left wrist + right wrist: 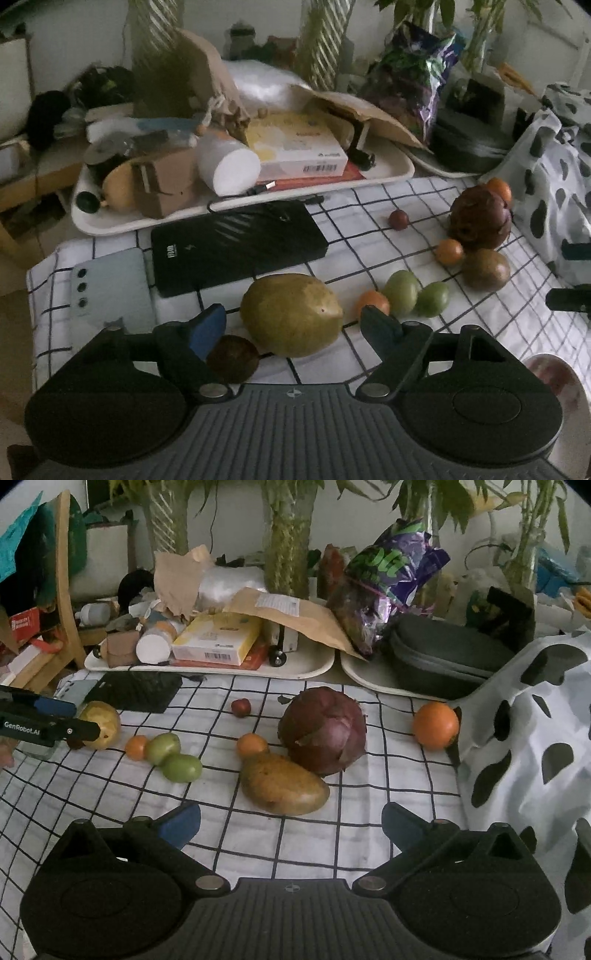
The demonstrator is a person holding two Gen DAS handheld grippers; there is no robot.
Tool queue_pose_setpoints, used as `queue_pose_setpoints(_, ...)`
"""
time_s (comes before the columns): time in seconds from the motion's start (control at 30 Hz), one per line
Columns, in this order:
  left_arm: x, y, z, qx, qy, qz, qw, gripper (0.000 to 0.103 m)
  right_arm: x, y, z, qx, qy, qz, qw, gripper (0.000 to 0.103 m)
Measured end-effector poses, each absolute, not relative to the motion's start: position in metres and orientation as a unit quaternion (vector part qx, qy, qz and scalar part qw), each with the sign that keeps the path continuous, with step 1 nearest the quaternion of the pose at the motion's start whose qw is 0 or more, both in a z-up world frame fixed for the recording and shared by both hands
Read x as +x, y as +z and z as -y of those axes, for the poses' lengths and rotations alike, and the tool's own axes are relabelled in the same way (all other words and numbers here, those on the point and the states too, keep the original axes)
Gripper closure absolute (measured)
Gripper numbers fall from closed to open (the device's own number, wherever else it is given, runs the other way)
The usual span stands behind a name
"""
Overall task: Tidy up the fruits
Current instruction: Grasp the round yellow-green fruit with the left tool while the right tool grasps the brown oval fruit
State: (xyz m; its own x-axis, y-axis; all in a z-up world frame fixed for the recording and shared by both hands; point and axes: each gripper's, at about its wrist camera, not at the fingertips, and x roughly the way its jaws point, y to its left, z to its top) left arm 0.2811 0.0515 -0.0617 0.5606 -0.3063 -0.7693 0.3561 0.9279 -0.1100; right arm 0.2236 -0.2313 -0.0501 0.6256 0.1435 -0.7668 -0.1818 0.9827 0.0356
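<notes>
While both grippers (293, 325) (291, 825) gape, two green fruits (173, 757), three oranges (436, 725) lie.

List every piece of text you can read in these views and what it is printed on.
"GenRobot.AI": on the left gripper, seen from the right wrist view.
Yellow and white box: barcode and print too blurred to read.
Black power bank: white logo unreadable.
Purple bag: green lettering not legible.

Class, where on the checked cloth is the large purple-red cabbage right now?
In the right wrist view the purple-red cabbage sits mid-cloth, just behind the brown mango, with an orange farther right.
</notes>
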Motion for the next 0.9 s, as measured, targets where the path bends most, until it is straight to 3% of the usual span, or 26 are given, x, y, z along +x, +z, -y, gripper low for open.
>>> queue_pose_setpoints(0.17, 0.294, -0.069, -0.056, 0.018, -0.203, -0.436, 0.876, 0.025, 0.232, -0.055, 0.235, -0.015, 0.093, -0.431, 0.897, 0.0)
queue_pose_setpoints(0.37, 0.304, -0.077, -0.054, 0.012, -0.231, -0.446, 0.864, 0.039, 0.242, -0.061, 0.237, -0.003, 0.099, -0.442, 0.891, 0.0)
queue_pose_setpoints(0.57, 0.306, -0.075, -0.053, 0.007, -0.227, -0.451, 0.863, 0.04, 0.251, -0.068, 0.242, 0.016, 0.097, -0.449, 0.888, 0.0)
queue_pose_setpoints(0.67, 0.303, -0.07, -0.05, 0.02, -0.223, -0.443, 0.868, 0.04, 0.257, -0.072, 0.245, 0.032, 0.093, -0.453, 0.886, 0.008)
queue_pose_setpoints(0.9, 0.301, -0.059, -0.057, 0.023, -0.198, -0.426, 0.883, 0.041, 0.27, -0.082, 0.242, 0.058, 0.109, -0.457, 0.881, 0.011)
